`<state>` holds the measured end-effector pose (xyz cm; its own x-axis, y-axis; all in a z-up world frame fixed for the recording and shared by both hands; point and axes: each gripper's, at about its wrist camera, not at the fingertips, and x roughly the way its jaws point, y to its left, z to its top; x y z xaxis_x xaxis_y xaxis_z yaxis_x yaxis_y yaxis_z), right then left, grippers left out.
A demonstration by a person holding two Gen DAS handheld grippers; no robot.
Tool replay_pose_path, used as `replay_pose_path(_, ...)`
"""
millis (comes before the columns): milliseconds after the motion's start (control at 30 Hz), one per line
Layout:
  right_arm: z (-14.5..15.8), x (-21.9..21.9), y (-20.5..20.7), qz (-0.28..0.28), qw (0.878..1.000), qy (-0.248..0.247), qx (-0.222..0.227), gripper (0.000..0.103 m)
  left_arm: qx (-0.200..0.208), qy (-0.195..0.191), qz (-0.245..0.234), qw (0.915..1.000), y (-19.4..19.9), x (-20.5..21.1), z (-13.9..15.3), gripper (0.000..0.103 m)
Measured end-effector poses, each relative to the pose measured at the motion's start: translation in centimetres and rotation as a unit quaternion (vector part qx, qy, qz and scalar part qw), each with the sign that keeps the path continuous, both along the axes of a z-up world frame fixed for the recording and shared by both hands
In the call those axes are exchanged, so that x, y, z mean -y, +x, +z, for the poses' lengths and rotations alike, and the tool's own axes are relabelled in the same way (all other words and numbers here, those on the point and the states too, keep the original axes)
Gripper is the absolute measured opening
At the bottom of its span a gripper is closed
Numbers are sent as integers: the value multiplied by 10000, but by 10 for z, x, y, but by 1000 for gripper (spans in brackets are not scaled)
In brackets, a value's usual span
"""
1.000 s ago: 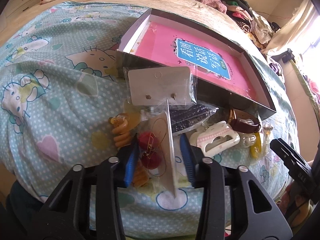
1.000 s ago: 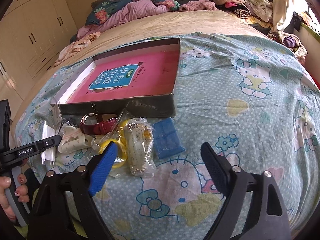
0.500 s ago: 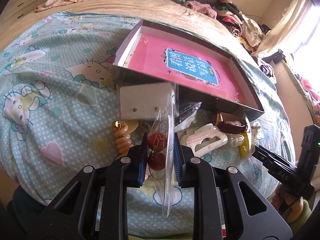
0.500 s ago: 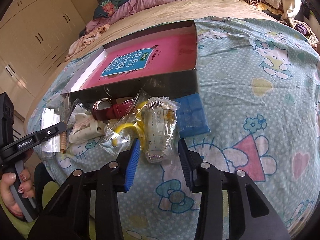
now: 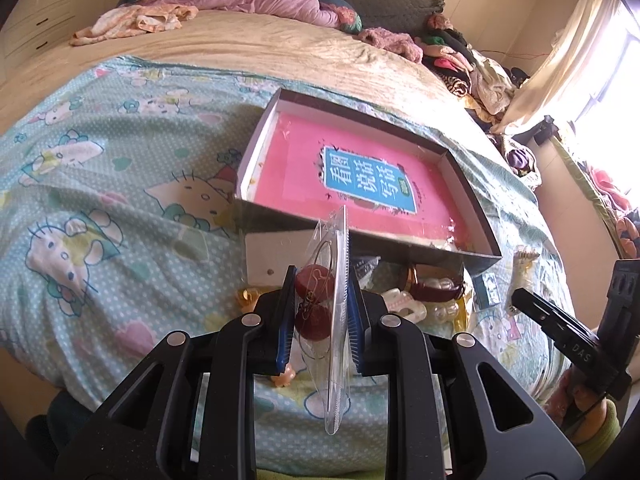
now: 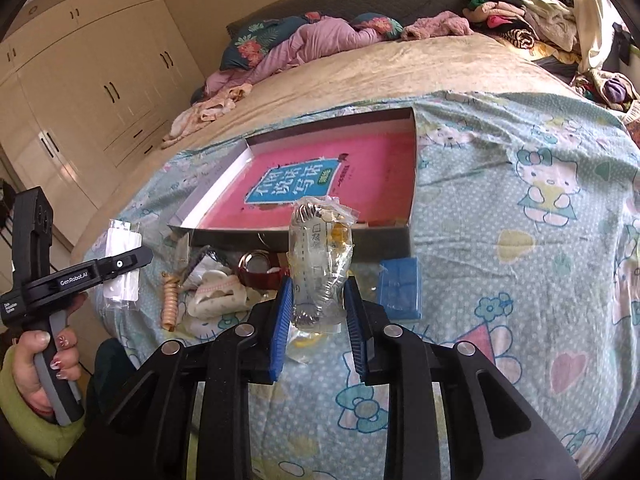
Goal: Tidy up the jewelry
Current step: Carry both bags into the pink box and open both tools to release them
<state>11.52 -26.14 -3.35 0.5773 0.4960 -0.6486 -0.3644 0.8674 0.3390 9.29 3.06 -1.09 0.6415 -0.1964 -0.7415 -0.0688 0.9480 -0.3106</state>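
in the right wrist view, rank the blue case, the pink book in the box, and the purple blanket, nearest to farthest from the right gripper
1. The blue case: on the bedspread just right of the right gripper.
2. The pink book: lying in the box, straight ahead.
3. The purple blanket: at the head of the bed, farthest back.

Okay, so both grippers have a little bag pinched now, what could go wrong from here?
The left hand-held gripper pinches the earring bag edge-on through slick plastic, so it could slide out before reaching the box.
The right hand-held gripper squeezes the necklace bag low, so its top might tip or snag the box wall.
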Motion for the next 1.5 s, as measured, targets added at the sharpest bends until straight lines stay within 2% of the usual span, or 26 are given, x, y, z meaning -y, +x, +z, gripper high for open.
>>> replay_pose_path(367, 23, -14, 40, 0, 9991, -4, 419, 25, 242, 36, 292, 9993, 26, -25, 24, 15)
replay_pose_path(667, 12, -17, 71, -165, 9989, -200, 397, 25, 256, -45, 313, 9992, 54, -33, 25, 15)
replay_pose_path(1200, -21, -20, 95, -372, 9983, -449, -7, 25, -102, 195, -52, 9997, 111, -9, -7, 15)
replay_pose_path(1500, -28, -20, 102, -469, 9973, -565, -92, 25, -325, 235, -224, 9989, 124, 1, -26, 15)
